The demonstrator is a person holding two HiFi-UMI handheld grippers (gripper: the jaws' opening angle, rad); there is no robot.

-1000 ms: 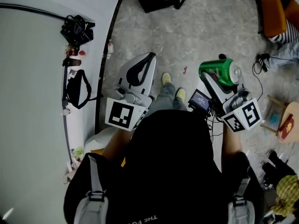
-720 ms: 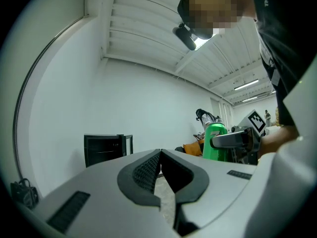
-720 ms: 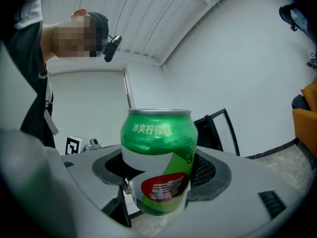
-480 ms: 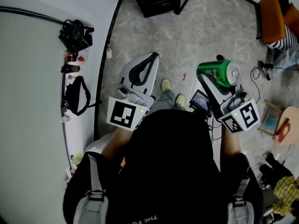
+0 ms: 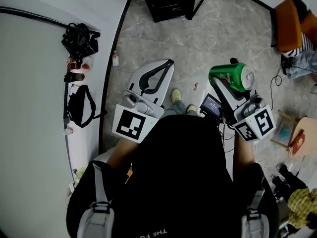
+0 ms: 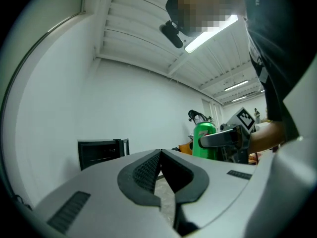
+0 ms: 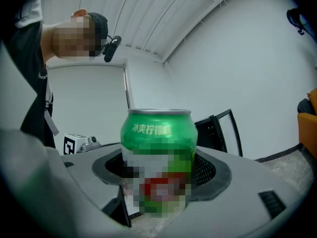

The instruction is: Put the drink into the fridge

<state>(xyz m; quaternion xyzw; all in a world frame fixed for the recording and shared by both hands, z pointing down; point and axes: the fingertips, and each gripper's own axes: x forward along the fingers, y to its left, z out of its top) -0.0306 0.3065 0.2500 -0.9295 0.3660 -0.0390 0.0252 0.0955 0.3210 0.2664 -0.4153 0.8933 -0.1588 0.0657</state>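
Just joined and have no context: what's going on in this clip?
A person stands on a grey floor with a gripper in each hand. The right gripper is shut on a green can, held upright. The left gripper is shut with nothing in it. A black fridge sits on the floor ahead by the wall, and its door looks open. The can is not in it yet and is well short of it.

Black T-shirt point(image 5: 173, 182) is worn, white lettering point(image 5: 156, 231) printed on it; grey straps point(image 5: 98, 192) are laid over it. Left gripper point(image 5: 166, 66) and right gripper point(image 5: 229, 81) are cased pale grey.
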